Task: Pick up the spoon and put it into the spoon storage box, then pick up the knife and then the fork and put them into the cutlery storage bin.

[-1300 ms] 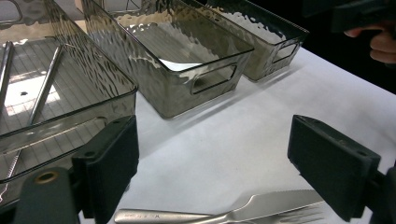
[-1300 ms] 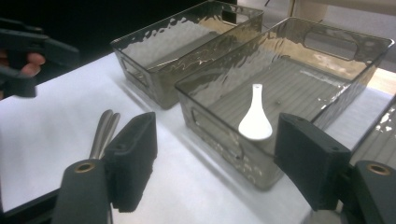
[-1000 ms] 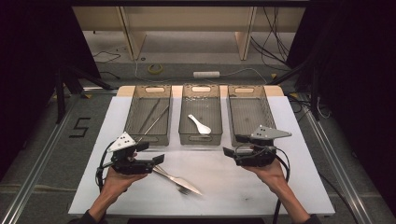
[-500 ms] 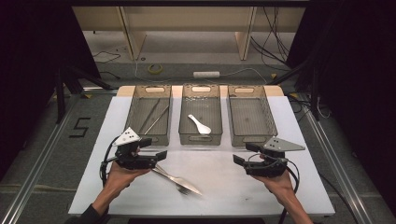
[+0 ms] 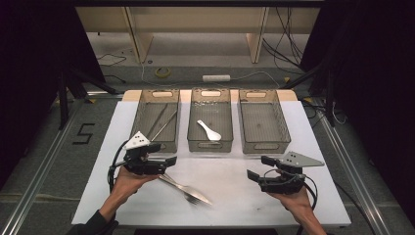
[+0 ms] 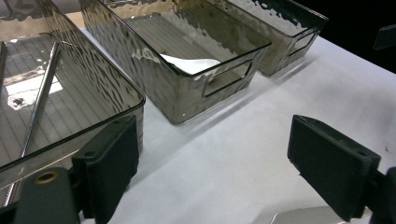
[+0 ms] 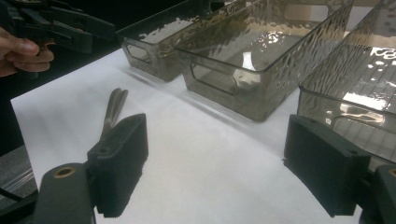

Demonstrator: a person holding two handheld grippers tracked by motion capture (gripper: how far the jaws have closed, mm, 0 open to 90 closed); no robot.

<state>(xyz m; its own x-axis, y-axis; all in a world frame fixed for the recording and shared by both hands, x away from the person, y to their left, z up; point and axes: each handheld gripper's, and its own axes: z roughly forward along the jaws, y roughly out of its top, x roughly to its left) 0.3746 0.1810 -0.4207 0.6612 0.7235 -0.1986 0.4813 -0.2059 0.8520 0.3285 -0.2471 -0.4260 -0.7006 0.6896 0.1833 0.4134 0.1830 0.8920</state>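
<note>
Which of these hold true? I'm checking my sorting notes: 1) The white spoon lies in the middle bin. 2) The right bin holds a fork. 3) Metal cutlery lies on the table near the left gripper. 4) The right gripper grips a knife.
1) True: the white spoon lies in the middle bin.
2) False: the right bin looks empty.
3) True: metal cutlery lies by the left gripper.
4) False: the right gripper has open jaws with nothing between them.
</note>
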